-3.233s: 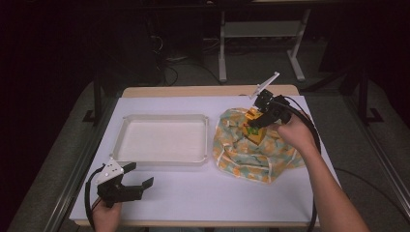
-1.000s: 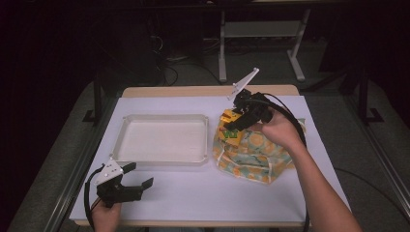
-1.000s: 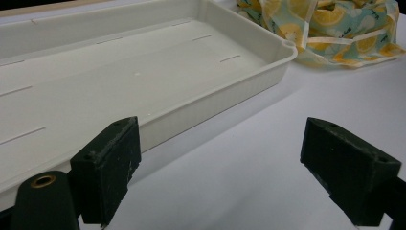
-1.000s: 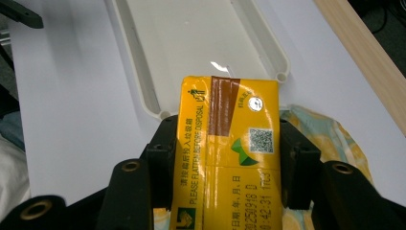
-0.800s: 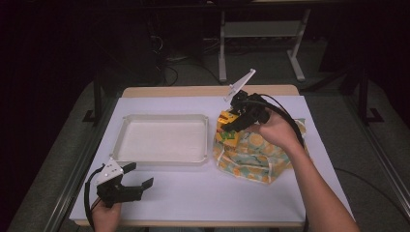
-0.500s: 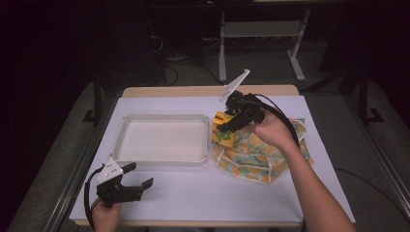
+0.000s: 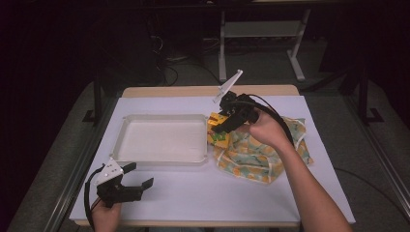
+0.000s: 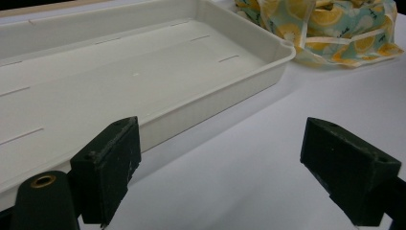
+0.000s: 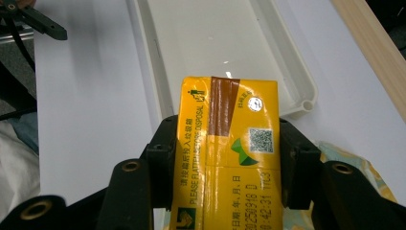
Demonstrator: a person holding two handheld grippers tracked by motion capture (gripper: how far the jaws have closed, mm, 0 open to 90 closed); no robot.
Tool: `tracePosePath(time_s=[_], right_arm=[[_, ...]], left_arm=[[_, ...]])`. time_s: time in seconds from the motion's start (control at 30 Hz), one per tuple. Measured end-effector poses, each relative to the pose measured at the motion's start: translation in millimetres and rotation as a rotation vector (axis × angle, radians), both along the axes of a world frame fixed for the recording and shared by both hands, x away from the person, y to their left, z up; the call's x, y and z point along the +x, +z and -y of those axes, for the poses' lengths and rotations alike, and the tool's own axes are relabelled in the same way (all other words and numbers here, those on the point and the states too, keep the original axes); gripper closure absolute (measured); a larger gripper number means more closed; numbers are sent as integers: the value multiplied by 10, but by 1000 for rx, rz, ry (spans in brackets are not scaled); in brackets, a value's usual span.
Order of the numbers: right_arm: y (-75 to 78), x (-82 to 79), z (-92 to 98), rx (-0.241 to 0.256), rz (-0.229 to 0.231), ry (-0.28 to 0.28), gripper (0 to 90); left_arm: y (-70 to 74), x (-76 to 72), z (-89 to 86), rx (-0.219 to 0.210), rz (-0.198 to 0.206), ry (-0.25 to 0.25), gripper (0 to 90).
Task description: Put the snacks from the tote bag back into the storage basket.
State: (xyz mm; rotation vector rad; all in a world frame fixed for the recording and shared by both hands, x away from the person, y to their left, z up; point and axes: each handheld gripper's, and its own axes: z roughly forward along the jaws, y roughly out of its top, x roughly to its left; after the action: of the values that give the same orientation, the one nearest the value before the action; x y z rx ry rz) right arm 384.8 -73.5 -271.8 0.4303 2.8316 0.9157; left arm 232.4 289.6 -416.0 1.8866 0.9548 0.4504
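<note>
- At the near left corner of the white-covered table (image 7: 203, 193), the left gripper (image 7: 137, 176) rests low in the person's hand, jaws spread wide with nothing between them. The left gripper view confirms this: both black jaws stand apart over bare table surface. Judgement: it is parked clear of the work, not engaged.
- Just beyond it lies the shallow white rectangular plastic tray (image 7: 162, 159), flat on the table and empty. Its near rim sits close ahead of the left gripper's jaws (image 8: 215, 100). Judgement: it stands ready as the receiving container.
- Right of the tray's right end, the right gripper (image 7: 220, 126) is clamped on a yellow rectangular drink carton (image 9: 227, 158), one jaw pressed to each long side. The carton is held off the table, near the tray's right rim, its brown-striped end pointing toward the tray interior. Judgement: the side grip keeps the carton flat and square for lowering into the tray; the transfer appears about midway, with the carton not yet over the tray floor.
- Beneath and right of the right hand (image 7: 268, 130) lies a crumpled cloth bag printed with lemons (image 7: 251, 159), just beside the tray's corner. Judgement: it is the likely source of the carton.
- Risk noted: the carton may clip the tray rim if lowered early.
</note>
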Motion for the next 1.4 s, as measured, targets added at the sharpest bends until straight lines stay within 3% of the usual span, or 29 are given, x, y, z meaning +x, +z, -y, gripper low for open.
tracePosePath(time_s=[1.4], right_arm=[[-20,69,-472,23,-10,113,500]], left_arm=[[5,-2,-9,-3,4,-5,134]])
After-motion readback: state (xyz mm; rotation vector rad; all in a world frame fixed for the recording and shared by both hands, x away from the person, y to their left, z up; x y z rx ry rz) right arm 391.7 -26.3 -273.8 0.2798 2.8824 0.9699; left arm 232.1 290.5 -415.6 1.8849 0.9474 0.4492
